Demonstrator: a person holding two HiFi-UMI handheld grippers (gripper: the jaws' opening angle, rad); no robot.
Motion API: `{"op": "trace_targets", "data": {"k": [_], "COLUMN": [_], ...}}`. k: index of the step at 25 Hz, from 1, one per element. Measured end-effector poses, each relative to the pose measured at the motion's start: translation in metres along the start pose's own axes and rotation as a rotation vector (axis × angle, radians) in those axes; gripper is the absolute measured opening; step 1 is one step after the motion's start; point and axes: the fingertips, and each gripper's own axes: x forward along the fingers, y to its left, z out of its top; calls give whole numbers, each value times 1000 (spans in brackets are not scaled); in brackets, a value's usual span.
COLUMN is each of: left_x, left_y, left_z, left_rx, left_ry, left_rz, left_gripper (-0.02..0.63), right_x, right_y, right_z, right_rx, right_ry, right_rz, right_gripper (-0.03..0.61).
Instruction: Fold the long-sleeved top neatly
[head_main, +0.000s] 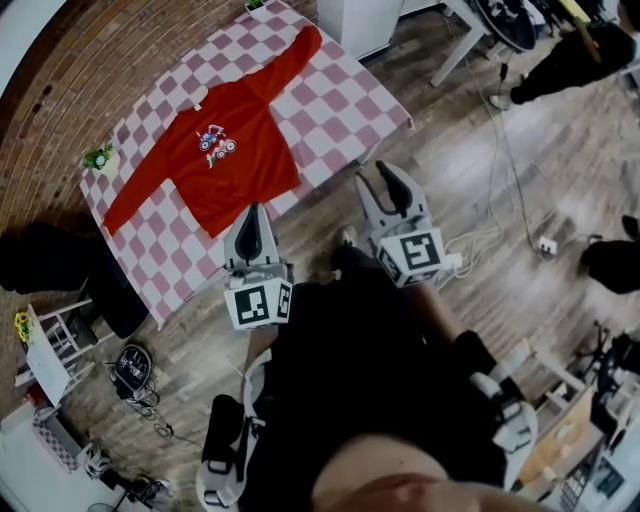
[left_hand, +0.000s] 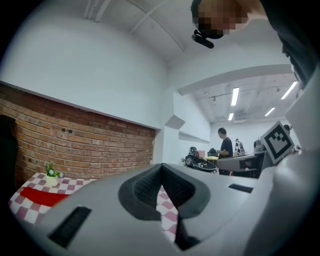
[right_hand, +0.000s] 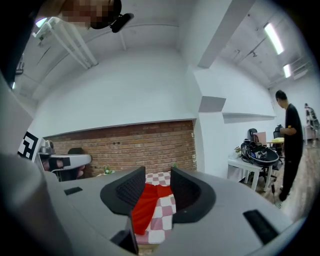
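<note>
While the red top (head_main: 225, 150) lies flat, sleeves spread, on the checked surface (head_main: 350, 100), the left claw (head_main: 253, 215) is pinched tight. The right claw (head_main: 385, 180) gapes, empty.

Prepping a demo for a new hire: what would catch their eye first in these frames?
The red long-sleeved top stands out first. It lies spread flat with both sleeves out on a pink-and-white checkered tablecloth at the head view's upper left. Next come the two grey tongs held at the table's near edge: the left tongs are shut, the right tongs are open, and neither holds anything.
</note>
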Motion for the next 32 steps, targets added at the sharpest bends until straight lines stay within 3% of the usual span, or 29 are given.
{"op": "trace_targets", "data": {"k": [6,16,32], "left_x": [54,126,290], "left_y": [-8,1,80], "left_z": [8,-8,-60], "left_rx": [6,19,-50], "left_ry": [4,34,137], "left_rz": [78,96,97], "left_gripper": [3,3,3], "right_x": [35,95,305], "right_y": [-60,-106,-188], "right_z": [14,2,-38], "right_rx": [-22,5,34], "right_ry": [-2,26,160], "right_rz": [46,54,-7], "right_gripper": [140,140,140]}}
